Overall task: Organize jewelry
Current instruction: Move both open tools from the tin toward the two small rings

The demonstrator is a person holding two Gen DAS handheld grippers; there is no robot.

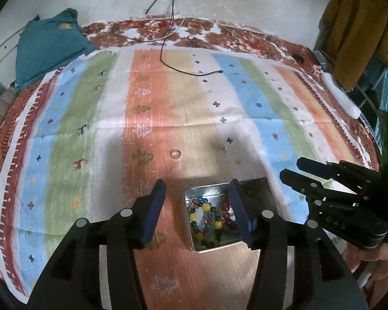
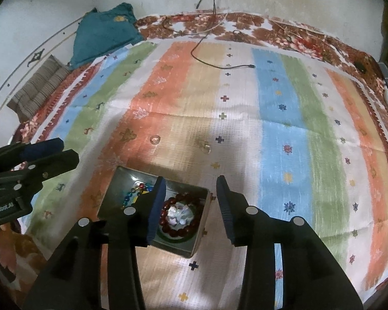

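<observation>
A metal tin [image 1: 194, 242] [image 2: 111, 196] lies on the striped cloth. It holds a multicoloured bead bracelet [image 1: 207, 219] [image 2: 135, 192] and a dark red bead bracelet [image 2: 182, 215]. My left gripper [image 1: 198, 211] is open and empty just above the tin. My right gripper [image 2: 191, 206] is open and empty over the tin's right side; it also shows in the left wrist view [image 1: 292, 171]. A clear ring [image 1: 175, 153] [image 2: 155, 139] and a small gold ring [image 1: 222, 149] [image 2: 206, 146] lie on the cloth beyond the tin.
A black cable [image 1: 191, 71] [image 2: 219, 66] trails over the cloth's far part. A teal cloth [image 1: 49, 44] [image 2: 103, 33] lies at the far left, a striped cushion [image 2: 38, 87] beside it. Mustard fabric [image 1: 357, 31] hangs at the right.
</observation>
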